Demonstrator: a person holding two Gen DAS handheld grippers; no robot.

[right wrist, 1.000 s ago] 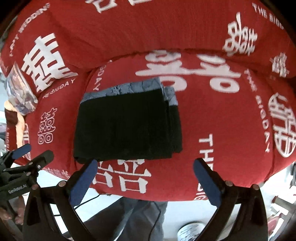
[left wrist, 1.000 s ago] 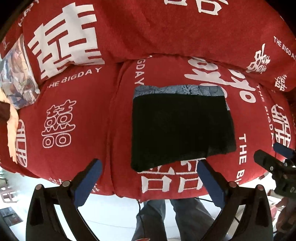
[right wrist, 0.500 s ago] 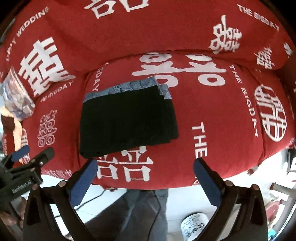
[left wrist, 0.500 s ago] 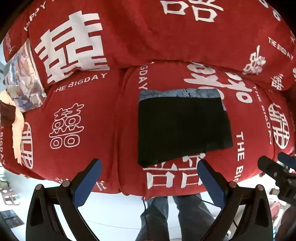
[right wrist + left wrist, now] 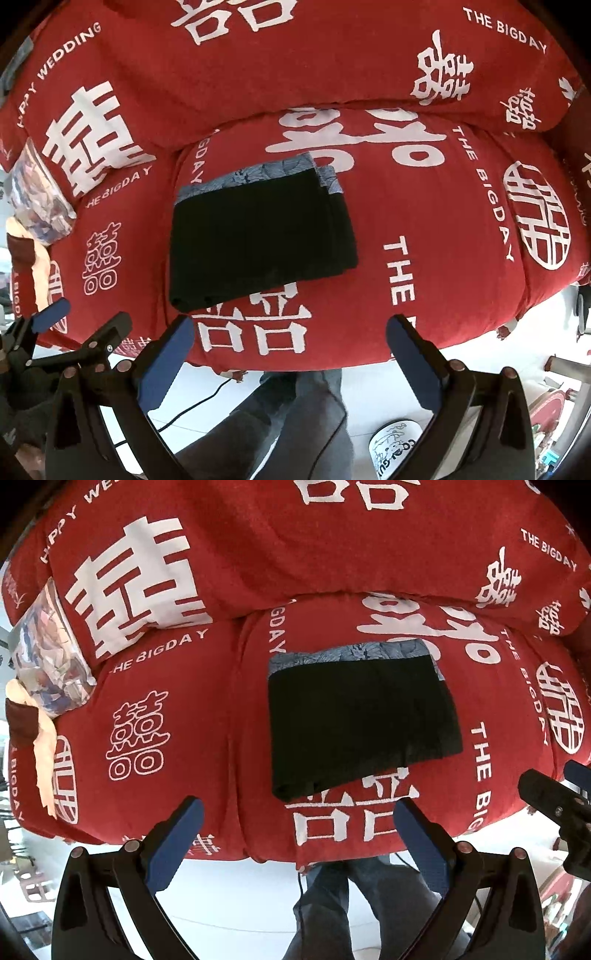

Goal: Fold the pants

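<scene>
The black pants (image 5: 364,722) lie folded into a flat rectangle on the red sofa seat (image 5: 184,709), with a blue-grey patterned lining strip showing along the far edge. In the right wrist view the same folded pants (image 5: 258,236) sit left of centre on the sofa seat (image 5: 424,229). My left gripper (image 5: 297,834) is open, held off the seat's front edge with nothing between its blue pads. My right gripper (image 5: 291,350) is also open and empty, likewise in front of the seat. Each gripper appears at the edge of the other's view.
The red sofa cover carries white printed characters and lettering. A patterned cushion (image 5: 48,653) and a beige cloth (image 5: 42,760) rest at the sofa's left end. A person's legs in grey trousers (image 5: 354,904) stand on the white floor below, near a cable (image 5: 199,406).
Both grippers have drawn back from the sofa, so the folded pants look smaller and farther away. More floor and the person's legs have come into view. The pants have not moved.
</scene>
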